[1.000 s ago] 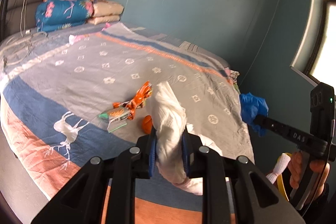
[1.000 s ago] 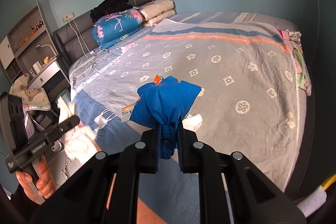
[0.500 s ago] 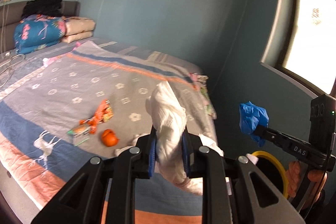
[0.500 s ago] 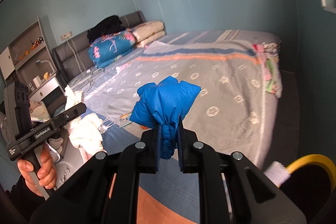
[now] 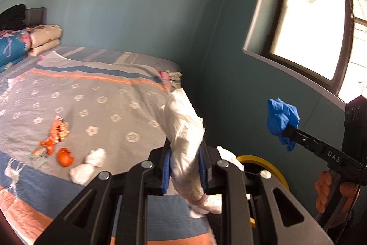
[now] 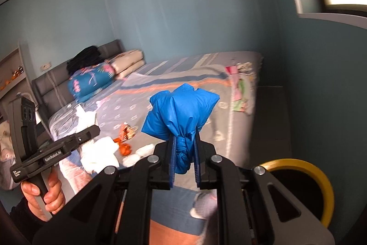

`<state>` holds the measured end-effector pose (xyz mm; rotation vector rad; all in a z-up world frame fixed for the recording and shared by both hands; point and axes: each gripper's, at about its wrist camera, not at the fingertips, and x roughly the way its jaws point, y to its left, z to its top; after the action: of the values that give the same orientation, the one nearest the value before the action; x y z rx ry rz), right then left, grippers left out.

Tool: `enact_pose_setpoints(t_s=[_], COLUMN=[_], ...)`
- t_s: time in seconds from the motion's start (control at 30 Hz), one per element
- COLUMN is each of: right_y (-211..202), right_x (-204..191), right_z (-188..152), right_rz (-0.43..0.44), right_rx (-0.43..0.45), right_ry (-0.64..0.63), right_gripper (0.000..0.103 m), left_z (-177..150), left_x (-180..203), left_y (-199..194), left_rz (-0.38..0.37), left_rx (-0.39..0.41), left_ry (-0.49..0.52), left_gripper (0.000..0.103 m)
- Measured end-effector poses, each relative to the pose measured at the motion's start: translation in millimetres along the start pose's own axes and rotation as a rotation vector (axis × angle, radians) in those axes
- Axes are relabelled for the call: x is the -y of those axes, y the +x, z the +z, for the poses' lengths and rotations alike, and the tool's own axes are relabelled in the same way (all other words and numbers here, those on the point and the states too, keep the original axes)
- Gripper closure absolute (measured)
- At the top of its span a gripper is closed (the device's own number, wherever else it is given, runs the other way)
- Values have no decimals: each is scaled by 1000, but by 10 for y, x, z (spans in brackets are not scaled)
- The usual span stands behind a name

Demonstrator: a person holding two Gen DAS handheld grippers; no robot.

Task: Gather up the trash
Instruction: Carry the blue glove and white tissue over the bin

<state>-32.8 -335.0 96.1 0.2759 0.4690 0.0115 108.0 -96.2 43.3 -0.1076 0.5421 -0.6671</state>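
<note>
Blue and thin, the crumpled plastic bag [image 6: 181,111] is clamped between the jaws of the right gripper [image 6: 184,153]; its twisted neck sits between the pads and the puffed body stands out ahead of the fingertips. I judge it very light, soft and a little slippery, so the bunched neck is the best place to hold it, because the loose film alone may slide out. The left gripper [image 5: 184,167] is closed on a white tissue wad [image 5: 183,130], which rises ahead of its jaws and also hangs down behind them; it looks soft, light and easy to tear, so the thick middle is the safer place to hold. Below and to the right of both pairs of jaws is a dark bin with a yellow rim [image 6: 321,178], probably the place for these two pieces. To the left of the left jaws, more trash lies on the bed [image 5: 110,93]: two white tissue balls [image 5: 87,167], a piece of orange peel [image 5: 65,154] and orange snack wrappers [image 5: 56,132]. The bed cover is grey with white motifs and blue and orange bands. Teal walls close the room, a bright window [image 5: 316,22] is up to the right, and folded quilts [image 6: 91,79] lie at the headboard.
</note>
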Motion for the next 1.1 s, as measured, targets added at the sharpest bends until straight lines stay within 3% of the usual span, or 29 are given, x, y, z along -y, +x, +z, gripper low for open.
enact_pose_setpoints(t_s=[0.43,1.1], right_y=[-392,-251], right_x=[796,1493], right_z=[-92,-314], right_rz=[-136,-243], right_rx=[48,-8], right_ry=[123,245], right_gripper=[90,90], left_z=[-105,-486], left_x=[726,1302], left_y=[499,1192], left_rz=[-113,-195], left_rx=[-69,-207], left_ry=[72,103], left_gripper=[84,84])
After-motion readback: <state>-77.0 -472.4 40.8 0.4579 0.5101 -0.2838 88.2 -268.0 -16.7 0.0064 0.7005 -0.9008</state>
